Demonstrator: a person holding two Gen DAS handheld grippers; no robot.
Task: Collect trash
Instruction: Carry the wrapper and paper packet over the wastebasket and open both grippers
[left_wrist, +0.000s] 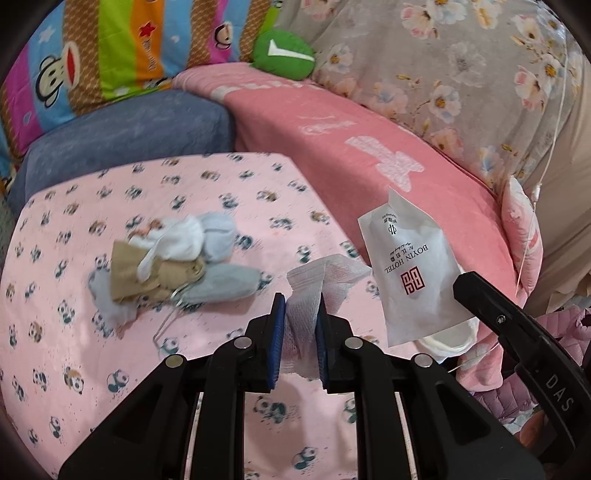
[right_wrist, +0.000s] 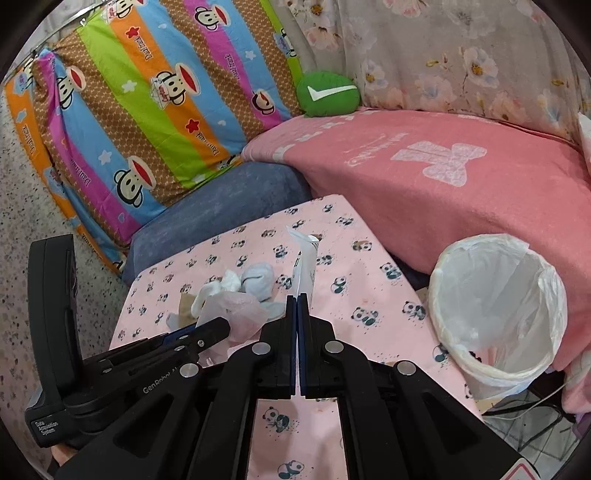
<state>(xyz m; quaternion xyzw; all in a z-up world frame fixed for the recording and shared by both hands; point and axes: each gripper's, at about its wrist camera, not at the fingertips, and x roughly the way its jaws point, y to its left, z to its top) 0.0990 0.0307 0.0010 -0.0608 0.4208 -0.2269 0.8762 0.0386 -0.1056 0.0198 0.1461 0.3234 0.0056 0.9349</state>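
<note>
Panda-print table (right_wrist: 369, 266) beside bedding; lined bin (right_wrist: 495, 306) off its right edge. Left gripper (left_wrist: 301, 317) clenches a crumpled tissue (left_wrist: 321, 280), right gripper (right_wrist: 298, 314) pinches a hotel packet (right_wrist: 304, 262), both lifted, apparently for binning; more scraps (left_wrist: 173, 258) remain mid-table

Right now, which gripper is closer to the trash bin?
Right. The right gripper, shut on the white packet, has the trash bin just beside it; the left gripper sits farther away.
</note>
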